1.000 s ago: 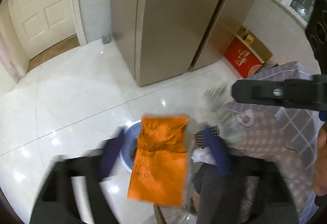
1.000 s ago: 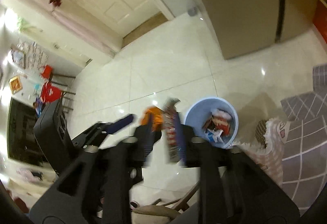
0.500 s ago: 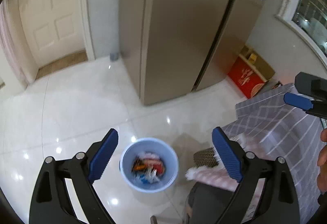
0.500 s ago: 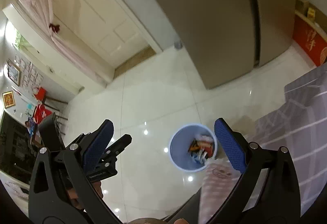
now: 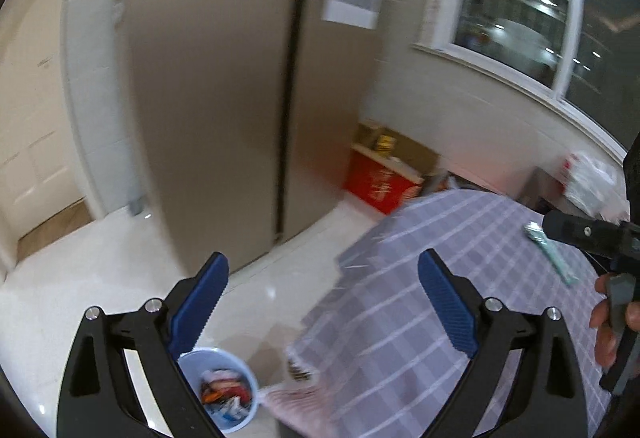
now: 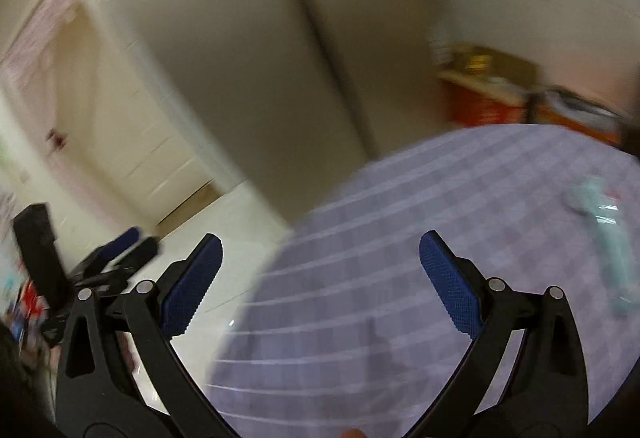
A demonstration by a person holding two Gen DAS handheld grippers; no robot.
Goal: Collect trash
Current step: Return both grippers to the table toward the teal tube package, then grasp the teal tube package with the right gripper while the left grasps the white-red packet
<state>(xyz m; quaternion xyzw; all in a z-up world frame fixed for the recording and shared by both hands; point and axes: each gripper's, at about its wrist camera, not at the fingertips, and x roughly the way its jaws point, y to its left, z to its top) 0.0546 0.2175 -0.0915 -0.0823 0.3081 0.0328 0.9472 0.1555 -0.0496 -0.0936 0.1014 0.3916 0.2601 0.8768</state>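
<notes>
Indoor artificial light, fairly bright and warm; ceiling lamps reflect as small glare spots on the glossy floor [image 5: 100, 270] and in the dark window [image 5: 520, 10]. Both views have strong fisheye bending and black vignette corners, and motion blur is heavy in the right wrist view, smearing the fridge [image 6: 248, 50] and checked desk cloth [image 6: 400, 278]. Left view is sharper near the bottom, with a soft shadow beside the bin [image 5: 224, 390].

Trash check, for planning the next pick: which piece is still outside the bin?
The pale green wrapper on the checked tablecloth; the rest sits inside the blue bin.
</notes>
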